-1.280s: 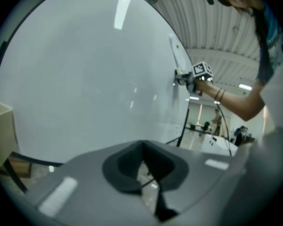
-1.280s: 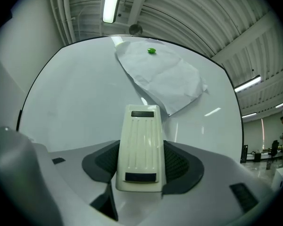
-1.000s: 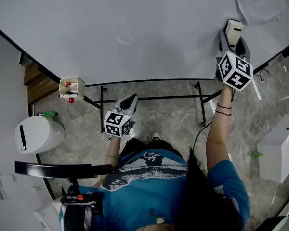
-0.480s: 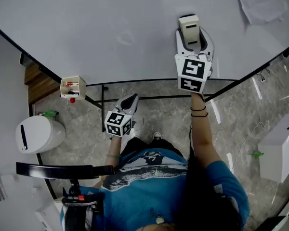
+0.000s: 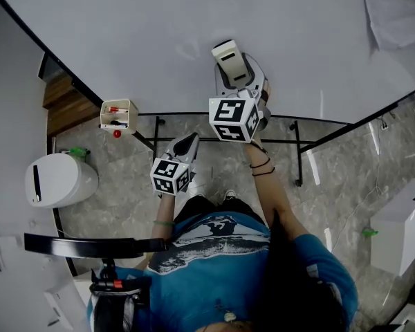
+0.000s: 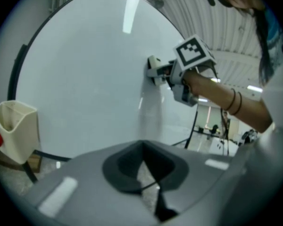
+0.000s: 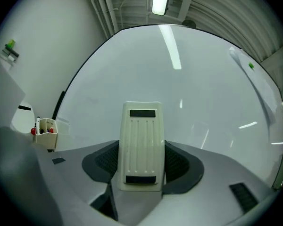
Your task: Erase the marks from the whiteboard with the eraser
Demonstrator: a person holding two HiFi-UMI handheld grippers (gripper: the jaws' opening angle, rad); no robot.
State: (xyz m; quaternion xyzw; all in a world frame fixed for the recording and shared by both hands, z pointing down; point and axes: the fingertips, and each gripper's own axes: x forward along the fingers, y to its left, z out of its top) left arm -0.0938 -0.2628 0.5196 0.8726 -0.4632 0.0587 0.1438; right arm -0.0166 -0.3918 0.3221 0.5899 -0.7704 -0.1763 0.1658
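My right tool [image 5: 236, 73] clamps the cream ribbed plastic eraser [image 5: 227, 55], long axis toward 12 o'clock. A faint grey smudge [image 5: 187, 50] on the glossy white whiteboard [image 5: 111, 26] lies at its 9 o'clock. Left tool [image 5: 187, 146] closed, farther off.

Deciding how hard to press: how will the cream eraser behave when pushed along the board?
The eraser looks like rigid ribbed plastic, so it probably won't flex. Small beside the claw, it's likely light. The right claw grips only its lower end, so it might pivot while gliding over the glossy whiteboard.
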